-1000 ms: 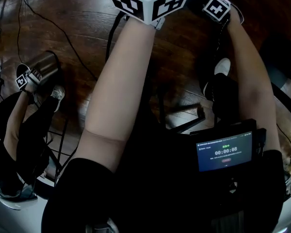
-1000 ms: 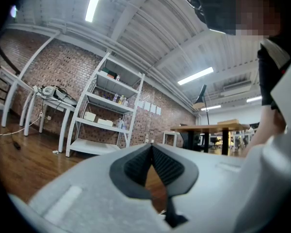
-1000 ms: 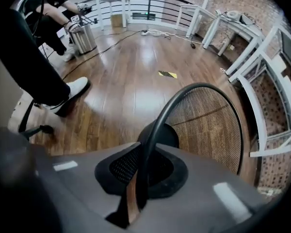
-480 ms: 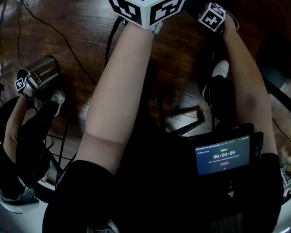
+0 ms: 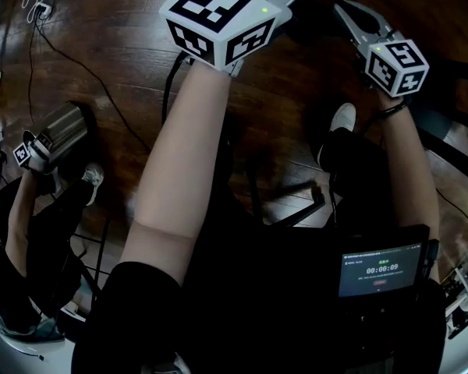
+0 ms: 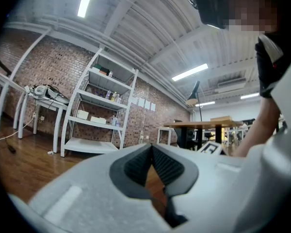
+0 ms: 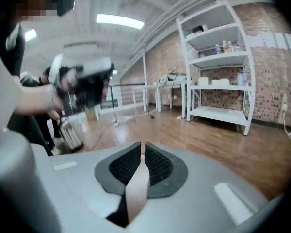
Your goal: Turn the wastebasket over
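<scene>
Closing on nothing, the right hand-held gripper (image 7: 141, 148) is empty; the left hand-held gripper (image 6: 152, 147) has its jaws together, also empty. The ribbed silver metal wastebasket (image 5: 66, 127) sits at centre left on the dark wooden floor (image 5: 140, 61), well apart. Reaching and gripping it likely comes next.

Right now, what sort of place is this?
Probably a workshop or lab in a loft-style industrial room: a bare brick wall, white metal shelving holding boxes and bottles, a worktable on a wooden floor, and strip lights overhead.
</scene>
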A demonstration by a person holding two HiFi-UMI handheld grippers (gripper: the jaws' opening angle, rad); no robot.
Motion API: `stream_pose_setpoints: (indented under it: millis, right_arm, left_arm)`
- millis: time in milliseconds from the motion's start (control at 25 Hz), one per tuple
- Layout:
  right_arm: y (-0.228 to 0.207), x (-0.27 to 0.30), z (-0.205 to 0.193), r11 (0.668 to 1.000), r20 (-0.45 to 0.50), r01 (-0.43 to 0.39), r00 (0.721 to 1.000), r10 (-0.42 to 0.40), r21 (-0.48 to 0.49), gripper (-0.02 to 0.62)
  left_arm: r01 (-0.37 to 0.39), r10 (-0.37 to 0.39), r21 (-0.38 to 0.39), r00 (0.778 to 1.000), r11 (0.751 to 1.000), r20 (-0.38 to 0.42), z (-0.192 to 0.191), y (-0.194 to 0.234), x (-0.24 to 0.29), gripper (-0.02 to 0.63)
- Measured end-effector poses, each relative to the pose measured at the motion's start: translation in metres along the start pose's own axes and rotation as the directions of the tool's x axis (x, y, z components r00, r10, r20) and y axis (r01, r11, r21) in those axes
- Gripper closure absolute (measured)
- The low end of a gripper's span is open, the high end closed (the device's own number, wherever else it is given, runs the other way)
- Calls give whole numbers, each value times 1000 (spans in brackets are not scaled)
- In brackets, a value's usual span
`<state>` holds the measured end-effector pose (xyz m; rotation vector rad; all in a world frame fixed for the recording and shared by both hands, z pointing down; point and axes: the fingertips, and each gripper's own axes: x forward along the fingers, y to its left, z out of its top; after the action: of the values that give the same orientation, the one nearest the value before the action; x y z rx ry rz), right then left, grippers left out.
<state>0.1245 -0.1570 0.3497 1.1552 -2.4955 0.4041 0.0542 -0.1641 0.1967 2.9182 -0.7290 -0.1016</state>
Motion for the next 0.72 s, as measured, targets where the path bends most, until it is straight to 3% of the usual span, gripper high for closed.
stream_pose_setpoints:
  millis: [120, 240, 440, 720]
  right_arm:
    - [27, -53, 51, 993, 191, -9, 981, -13, 116, 578]
    - [38, -81, 68, 994, 306, 14, 951, -48, 112, 584]
    - [39, -79, 71, 999, 348, 33, 937, -23, -22, 584]
    - [44, -97, 67, 1000, 402, 17, 915, -26, 26, 584]
  left_arm:
    - [10, -9, 10, 1000, 1000, -20, -11, -13, 0, 606]
    - [21, -20, 12, 999, 1000, -43, -24, -28, 0, 606]
    - [34, -32, 30, 997, 999, -75, -34, -59, 1, 606]
    - [38, -32, 45, 993, 998, -118, -54, -81, 1, 606]
